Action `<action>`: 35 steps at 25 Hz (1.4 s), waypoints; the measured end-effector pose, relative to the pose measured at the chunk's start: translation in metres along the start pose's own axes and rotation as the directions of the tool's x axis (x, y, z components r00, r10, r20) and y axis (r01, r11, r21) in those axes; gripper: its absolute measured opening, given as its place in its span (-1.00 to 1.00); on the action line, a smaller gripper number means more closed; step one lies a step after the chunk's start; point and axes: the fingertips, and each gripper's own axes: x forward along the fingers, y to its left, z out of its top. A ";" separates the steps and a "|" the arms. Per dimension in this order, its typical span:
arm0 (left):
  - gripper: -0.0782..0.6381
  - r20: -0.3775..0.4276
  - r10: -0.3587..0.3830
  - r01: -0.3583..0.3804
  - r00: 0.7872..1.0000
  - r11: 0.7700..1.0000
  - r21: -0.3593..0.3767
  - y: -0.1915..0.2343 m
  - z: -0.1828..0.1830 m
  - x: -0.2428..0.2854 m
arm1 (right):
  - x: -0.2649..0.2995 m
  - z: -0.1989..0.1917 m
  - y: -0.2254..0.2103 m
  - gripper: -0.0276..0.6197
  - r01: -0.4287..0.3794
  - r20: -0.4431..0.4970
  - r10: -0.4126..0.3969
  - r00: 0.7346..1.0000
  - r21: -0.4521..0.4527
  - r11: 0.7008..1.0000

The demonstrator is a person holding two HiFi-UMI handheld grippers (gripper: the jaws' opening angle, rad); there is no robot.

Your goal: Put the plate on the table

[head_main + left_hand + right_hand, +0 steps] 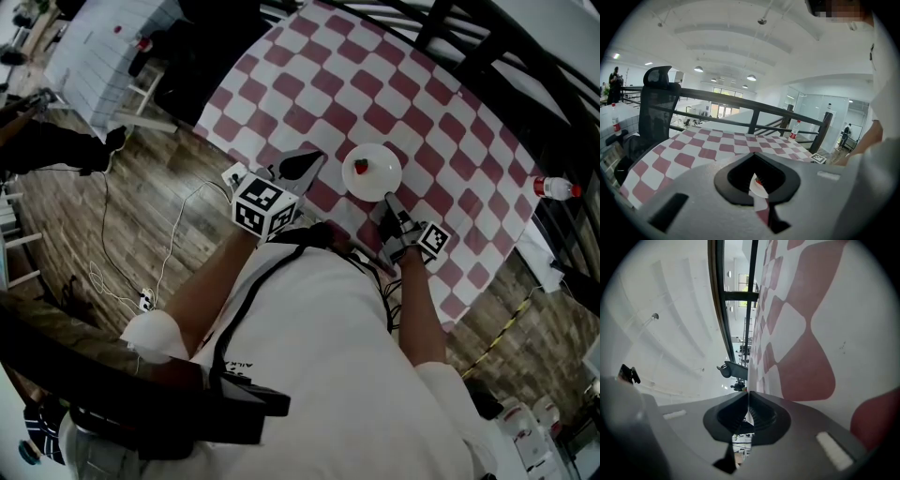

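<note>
A small white plate (372,172) carrying a red strawberry (361,167) rests on the red-and-white checkered table (328,84), near its front edge. My right gripper (389,200) reaches the plate's near rim and is shut on it. In the right gripper view the rim (749,414) shows as a thin white sliver pinched between the closed jaws (748,392). My left gripper (314,159) hovers just left of the plate, shut and holding nothing. Through its jaw opening (753,154) a bit of the plate (759,187) shows.
A red-capped bottle (557,188) stands at the table's right edge, also seen far off as a bottle (792,130) by the black railing. A black mesh chair (656,103) stands at the table's left side. Cables lie on the wooden floor (141,234).
</note>
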 end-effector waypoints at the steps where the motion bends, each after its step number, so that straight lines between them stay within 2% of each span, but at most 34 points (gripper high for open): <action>1: -0.77 0.000 -0.001 0.001 1.000 1.000 0.001 0.000 0.000 0.000 | 0.000 0.001 0.000 -0.85 0.001 0.004 -0.001 1.000 0.002 1.000; 22: -0.77 -0.005 -0.005 0.005 1.000 1.000 0.007 0.007 -0.002 0.000 | -0.003 -0.001 -0.018 -0.85 0.074 0.014 -0.074 0.997 0.007 0.997; 35: -0.77 -0.010 -0.028 0.028 1.000 1.000 0.012 -0.002 0.001 0.006 | -0.006 0.001 -0.031 -0.86 0.164 0.020 -0.165 0.986 0.043 0.986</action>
